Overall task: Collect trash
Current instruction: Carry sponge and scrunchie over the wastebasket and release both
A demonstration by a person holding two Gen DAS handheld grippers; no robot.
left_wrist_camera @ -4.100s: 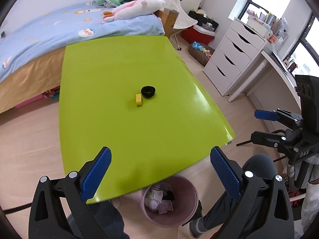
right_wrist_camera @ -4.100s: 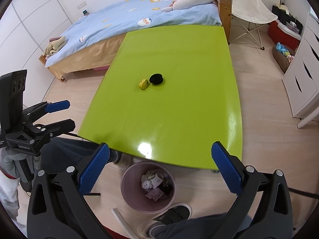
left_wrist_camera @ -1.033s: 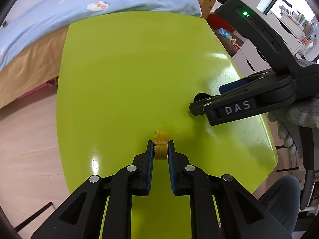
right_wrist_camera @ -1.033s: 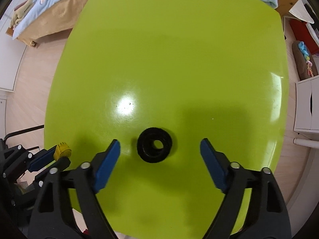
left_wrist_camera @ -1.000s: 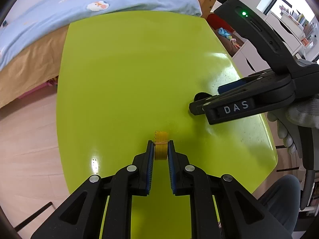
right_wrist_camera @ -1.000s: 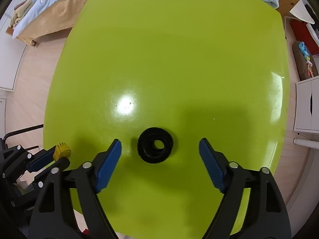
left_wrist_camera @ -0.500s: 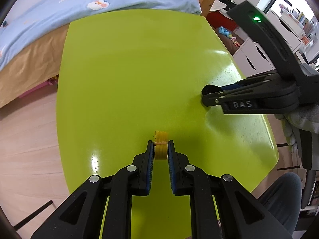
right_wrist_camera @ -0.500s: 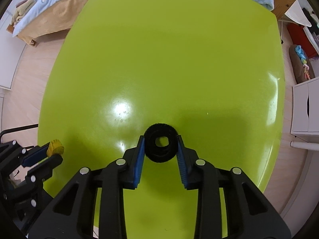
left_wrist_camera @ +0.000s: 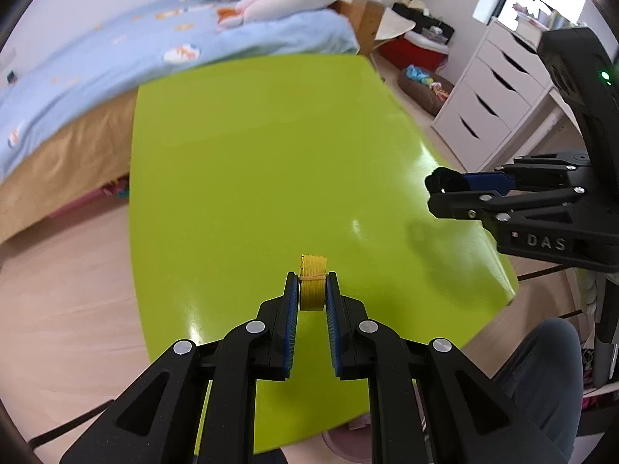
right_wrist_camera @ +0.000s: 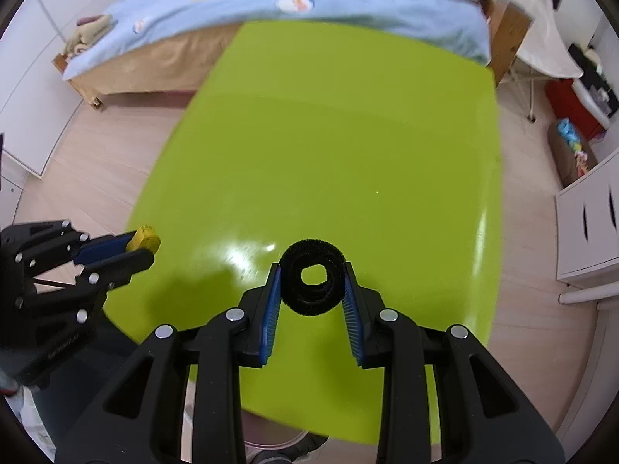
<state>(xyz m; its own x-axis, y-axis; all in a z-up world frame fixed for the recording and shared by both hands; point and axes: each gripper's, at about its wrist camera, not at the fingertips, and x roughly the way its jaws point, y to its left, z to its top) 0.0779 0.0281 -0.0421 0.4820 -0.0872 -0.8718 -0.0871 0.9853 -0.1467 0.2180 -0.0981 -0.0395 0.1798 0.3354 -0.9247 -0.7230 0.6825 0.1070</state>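
Note:
My left gripper [left_wrist_camera: 312, 282] is shut on a small yellow roll [left_wrist_camera: 312, 286] bound with a rubber band, held above the lime-green table [left_wrist_camera: 247, 162]. My right gripper [right_wrist_camera: 312, 270] is shut on a black fuzzy ring [right_wrist_camera: 312, 282], also lifted off the table [right_wrist_camera: 348, 147]. In the left wrist view the right gripper [left_wrist_camera: 445, 189] hangs at the right with the black ring [left_wrist_camera: 443, 181] at its tip. In the right wrist view the left gripper [right_wrist_camera: 145, 245] sits at the left edge with the yellow roll [right_wrist_camera: 145, 237] in it.
A pink trash bin rim [left_wrist_camera: 344, 444] peeks out under the table's near edge. A bed with blue bedding [left_wrist_camera: 116, 62] stands beyond the table. White drawers [left_wrist_camera: 499, 104] stand at the right. A person's dark trouser leg [left_wrist_camera: 541, 379] is at the lower right.
The right gripper closed on the black ring and lifted it off the table. The left gripper, still holding the yellow roll, also rose and drew back.

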